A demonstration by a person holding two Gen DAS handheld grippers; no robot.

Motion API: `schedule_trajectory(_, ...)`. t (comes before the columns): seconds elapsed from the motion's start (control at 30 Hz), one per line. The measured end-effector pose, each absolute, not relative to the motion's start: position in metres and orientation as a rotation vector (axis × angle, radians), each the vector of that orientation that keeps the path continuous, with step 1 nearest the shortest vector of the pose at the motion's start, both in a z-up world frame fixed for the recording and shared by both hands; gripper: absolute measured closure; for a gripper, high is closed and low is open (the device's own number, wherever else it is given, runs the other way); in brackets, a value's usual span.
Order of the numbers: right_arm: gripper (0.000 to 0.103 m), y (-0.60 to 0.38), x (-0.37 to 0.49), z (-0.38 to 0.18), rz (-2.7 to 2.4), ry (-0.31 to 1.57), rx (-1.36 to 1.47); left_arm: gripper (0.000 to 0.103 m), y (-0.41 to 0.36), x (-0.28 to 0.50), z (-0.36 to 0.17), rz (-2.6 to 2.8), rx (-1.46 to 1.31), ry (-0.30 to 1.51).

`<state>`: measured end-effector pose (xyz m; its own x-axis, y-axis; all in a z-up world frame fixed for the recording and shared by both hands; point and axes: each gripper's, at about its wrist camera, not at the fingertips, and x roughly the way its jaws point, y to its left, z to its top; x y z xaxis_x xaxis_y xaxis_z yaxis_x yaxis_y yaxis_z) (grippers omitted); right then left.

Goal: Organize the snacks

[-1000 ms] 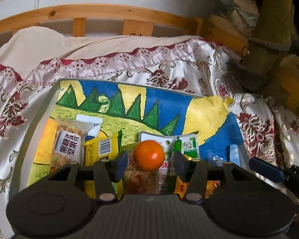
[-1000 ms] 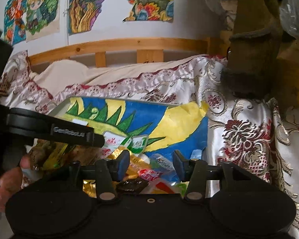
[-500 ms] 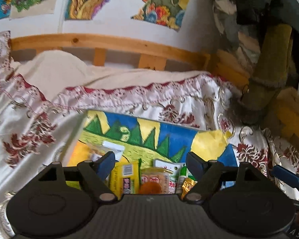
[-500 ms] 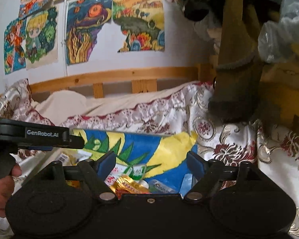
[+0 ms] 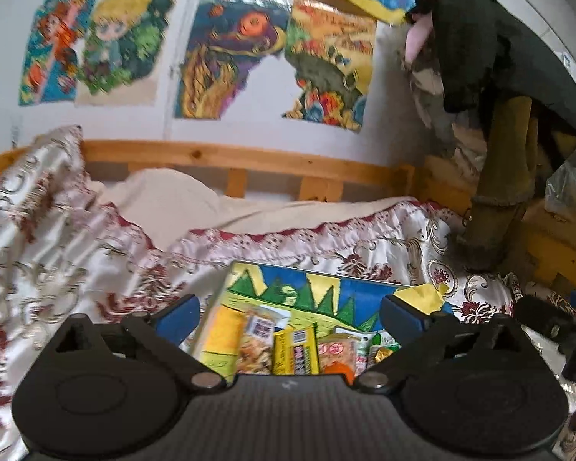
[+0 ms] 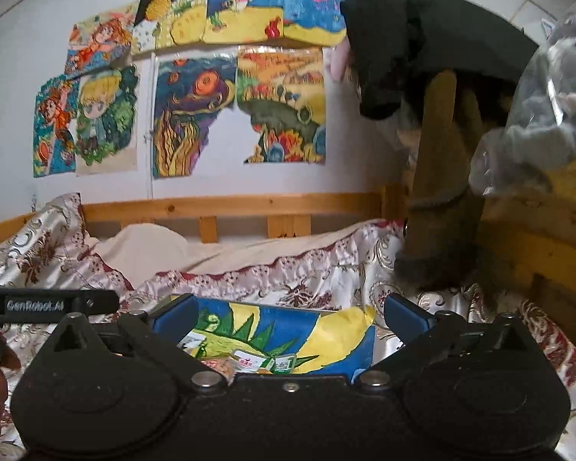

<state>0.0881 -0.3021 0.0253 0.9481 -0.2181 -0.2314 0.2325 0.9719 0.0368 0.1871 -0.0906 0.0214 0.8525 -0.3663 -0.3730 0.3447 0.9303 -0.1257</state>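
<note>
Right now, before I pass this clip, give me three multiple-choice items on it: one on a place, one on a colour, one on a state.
1. Where do the snack packets lie?
A. on the painted board
B. on the wall shelf
C. on the floor

2. What colour is the round fruit at the left wrist view's lower edge?
A. green
B. orange
C. purple

3. How does the left gripper stand?
A. shut on a packet
B. shut, empty
C. open, empty

Key: 1 A, they rest on the painted board on the bedcover; 2 B, it shows orange; 3 C, its blue pads stand wide apart, gripping nothing.
</note>
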Motion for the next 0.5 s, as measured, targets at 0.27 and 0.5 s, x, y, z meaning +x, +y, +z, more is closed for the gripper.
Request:
schedule_trajectory(0.27, 0.001, -0.284, 0.034, 0.038, -0.225, 0.195, 0.086, 0.001, -0.067, 0.126, 0.026, -0.327, -0.02, 0.362)
schedule_trajectory(0.5, 0.001, -0.27, -0.012, 0.04, -0.235, 0.193, 0.085, 0.001, -0.048, 0.082, 0.024, -0.278, -0.017, 0.359)
